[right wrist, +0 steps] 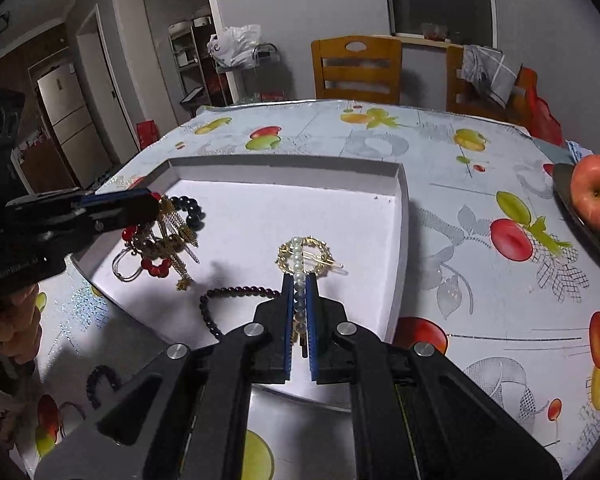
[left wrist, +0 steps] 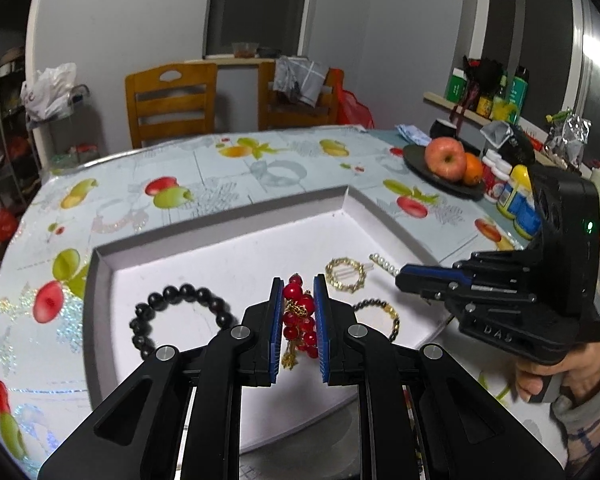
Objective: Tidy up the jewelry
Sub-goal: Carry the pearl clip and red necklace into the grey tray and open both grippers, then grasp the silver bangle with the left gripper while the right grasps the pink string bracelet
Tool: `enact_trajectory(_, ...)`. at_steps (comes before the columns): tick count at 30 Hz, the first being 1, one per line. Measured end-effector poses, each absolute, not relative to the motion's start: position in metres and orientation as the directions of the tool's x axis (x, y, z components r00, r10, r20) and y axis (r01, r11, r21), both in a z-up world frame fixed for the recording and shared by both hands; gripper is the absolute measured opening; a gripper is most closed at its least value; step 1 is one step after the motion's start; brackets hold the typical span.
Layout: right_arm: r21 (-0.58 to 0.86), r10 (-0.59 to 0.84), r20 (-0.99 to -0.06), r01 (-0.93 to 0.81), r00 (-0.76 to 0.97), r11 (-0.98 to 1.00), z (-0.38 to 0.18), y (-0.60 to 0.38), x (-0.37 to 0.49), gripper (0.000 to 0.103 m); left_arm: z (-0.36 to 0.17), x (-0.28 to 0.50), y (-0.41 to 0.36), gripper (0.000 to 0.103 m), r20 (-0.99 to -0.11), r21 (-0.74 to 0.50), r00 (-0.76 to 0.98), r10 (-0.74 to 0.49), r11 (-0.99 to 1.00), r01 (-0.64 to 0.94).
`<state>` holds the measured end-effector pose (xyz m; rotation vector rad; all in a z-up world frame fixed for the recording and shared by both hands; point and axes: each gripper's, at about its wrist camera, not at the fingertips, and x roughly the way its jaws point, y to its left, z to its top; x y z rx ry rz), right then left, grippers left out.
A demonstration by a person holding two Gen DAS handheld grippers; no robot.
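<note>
- Your left tongs (left wrist: 298,312) are sitting nearly closed, pinching the red bead piece (left wrist: 299,318) with its gold chain tassel between the blue pads (left wrist: 276,320); in the right wrist view the piece is dangling over the 9 o'clock corner of the white tray (right wrist: 284,168).
- Your right tongs (right wrist: 299,320) are clamping tight on the pearl strand (right wrist: 298,276), whose free end is poking out toward 12 o'clock, across the gold wreath clip (right wrist: 305,254).
- The gold wreath clip is lying on the tray floor just beyond your right tongs' tips; whether the pearls are touching it cannot be told.
- In the left wrist view, the black bead bracelet (left wrist: 180,312) is resting on the tray at 9 o'clock from your left tongs, apart from them.
- A dark bead bracelet with gold links (left wrist: 384,312) is lying at 3 o'clock of your left tongs, partly hidden behind them.
- The tray is sitting on the bench (right wrist: 460,200), which is wearing a fruit-print cloth.
- A dark plate (left wrist: 420,166) with an apple (left wrist: 446,158) and an orange (left wrist: 474,168) is standing on the bench at 1 o'clock, well apart from the tray.
- Your right hand (left wrist: 548,372) is gripping the handle of the right tongs.
</note>
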<state>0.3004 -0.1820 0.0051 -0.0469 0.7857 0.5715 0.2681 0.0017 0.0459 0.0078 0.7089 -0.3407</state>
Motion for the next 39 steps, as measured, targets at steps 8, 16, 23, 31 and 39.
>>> enact_trajectory(8,0.115,0.416,-0.708,-0.487,0.571,0.866,-0.002,-0.176,0.301,0.006,0.022,0.274,-0.001,0.016,-0.694,-0.114,0.653,-0.304,0.942,0.317)
enact_trajectory(16,0.111,0.405,-0.721,-0.483,0.562,0.868,-0.004,-0.175,0.304,0.006,0.012,0.275,-0.001,0.023,-0.713,-0.112,0.636,-0.295,0.943,0.313)
enact_trajectory(23,0.108,0.409,-0.714,-0.488,0.568,0.866,-0.003,-0.175,0.302,0.032,0.010,0.275,0.000,0.043,-0.716,-0.117,0.634,-0.293,0.945,0.304)
enact_trajectory(31,0.115,0.440,-0.657,-0.495,0.613,0.861,0.007,-0.180,0.292,0.047,0.013,0.273,0.001,0.043,-0.706,-0.119,0.643,-0.296,0.945,0.304)
enact_trajectory(39,0.172,0.473,-0.640,-0.487,0.606,0.857,0.009,-0.189,0.295,0.057,0.038,0.258,0.004,0.075,-0.677,-0.100,0.684,-0.271,0.955,0.279)
